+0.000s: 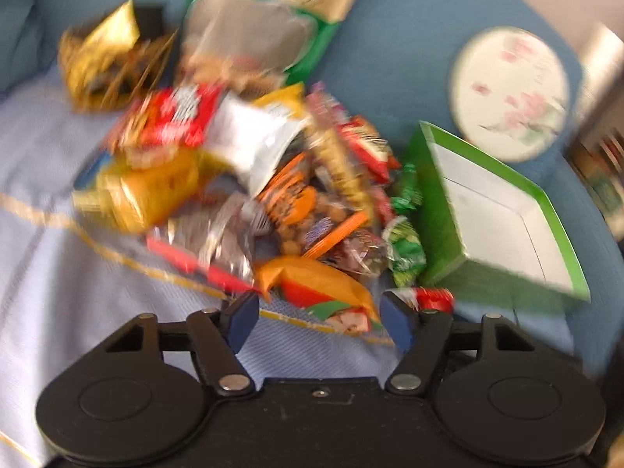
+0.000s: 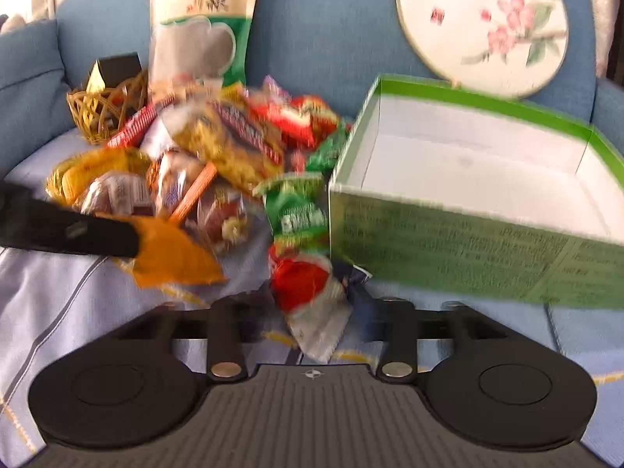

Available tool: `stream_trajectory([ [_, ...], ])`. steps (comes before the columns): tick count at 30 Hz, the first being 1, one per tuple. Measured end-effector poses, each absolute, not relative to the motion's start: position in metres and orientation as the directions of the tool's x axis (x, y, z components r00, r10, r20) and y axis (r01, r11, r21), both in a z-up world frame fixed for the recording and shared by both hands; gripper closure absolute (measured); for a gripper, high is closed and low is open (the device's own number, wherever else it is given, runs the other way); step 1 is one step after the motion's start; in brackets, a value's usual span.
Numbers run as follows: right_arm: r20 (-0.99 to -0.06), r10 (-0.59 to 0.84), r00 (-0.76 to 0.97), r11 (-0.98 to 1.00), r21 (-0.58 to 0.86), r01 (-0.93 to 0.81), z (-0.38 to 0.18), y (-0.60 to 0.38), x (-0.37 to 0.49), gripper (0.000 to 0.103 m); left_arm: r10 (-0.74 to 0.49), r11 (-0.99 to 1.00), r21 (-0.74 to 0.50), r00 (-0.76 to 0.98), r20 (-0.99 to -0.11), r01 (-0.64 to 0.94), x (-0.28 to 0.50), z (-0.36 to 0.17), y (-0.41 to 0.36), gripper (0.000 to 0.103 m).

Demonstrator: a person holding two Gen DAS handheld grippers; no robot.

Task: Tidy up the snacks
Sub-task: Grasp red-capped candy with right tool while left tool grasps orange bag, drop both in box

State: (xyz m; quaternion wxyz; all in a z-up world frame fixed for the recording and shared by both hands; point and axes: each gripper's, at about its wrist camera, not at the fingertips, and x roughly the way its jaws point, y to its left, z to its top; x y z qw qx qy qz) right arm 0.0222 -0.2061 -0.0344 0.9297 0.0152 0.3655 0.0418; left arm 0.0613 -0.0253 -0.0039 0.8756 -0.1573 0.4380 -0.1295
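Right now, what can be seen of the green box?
The green box is an open, lidless carton, apparently cardboard, with bright green outer walls carrying small printed text and a plain white inside that looks empty. It sits tilted on the blue sofa seat, right of the snack pile, in front of the round floral fan. Green packets lie against its left corner.

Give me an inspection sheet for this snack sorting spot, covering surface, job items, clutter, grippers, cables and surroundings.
Surface: pale blue cloth with yellow lines over a blue sofa.
Job's things: snack pile; open green box beside it, inside bare white.
Clutter: wicker basket, tall green bag and round floral fan at the backrest.
Grippers: left gripper open, orange packet lying between its fingers; right gripper around a red-and-white packet, grip too blurred to judge.
Cables: nothing seen.
Surroundings: blurred room edges only.
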Motion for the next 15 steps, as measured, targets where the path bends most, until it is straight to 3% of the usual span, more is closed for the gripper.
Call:
stream_trajectory([
  [1, -0.678, 0.114, 0.726, 0.993, 0.085, -0.076, -0.033, -0.209, 0.02, 0.036, -0.372, 0.907, -0.418, 0.576, -0.728, 0.058, 0.065, -0.009, -0.023, 0.025],
  [4, -0.669, 0.166, 0.724, 0.986, 0.122, -0.113, -0.029, -0.211, 0.008, 0.036, -0.361, 0.899, -0.438, 0.566, -0.741, 0.0, 0.072, -0.02, -0.018, 0.023],
  [7, -0.673, 0.178, 0.718, 0.984, 0.131, -0.12, -0.031, -0.21, 0.002, 0.033, -0.372, 0.898, -0.439, 0.574, -0.73, 0.024, 0.071, -0.025, -0.017, 0.03],
  [10, -0.671, 0.148, 0.726, 0.989, 0.096, -0.113, -0.031, -0.206, 0.006, 0.032, -0.382, 0.903, -0.426, 0.568, -0.729, 0.061, 0.068, -0.027, -0.019, 0.049],
  [11, -0.673, 0.137, 0.726, 0.99, 0.083, -0.11, -0.031, -0.204, 0.008, 0.032, -0.386, 0.903, -0.424, 0.567, -0.728, 0.07, 0.066, -0.028, -0.018, 0.051],
  [13, -0.681, 0.139, 0.719, 0.99, 0.076, -0.12, -0.031, -0.203, 0.011, 0.035, -0.408, 0.896, -0.435, 0.556, -0.724, 0.091, 0.064, -0.031, -0.018, 0.067],
  [15, -0.675, 0.134, 0.725, 0.991, 0.073, -0.115, -0.028, -0.204, 0.009, 0.038, -0.427, 0.886, -0.455, 0.544, -0.722, 0.091, 0.063, -0.032, -0.016, 0.075],
])
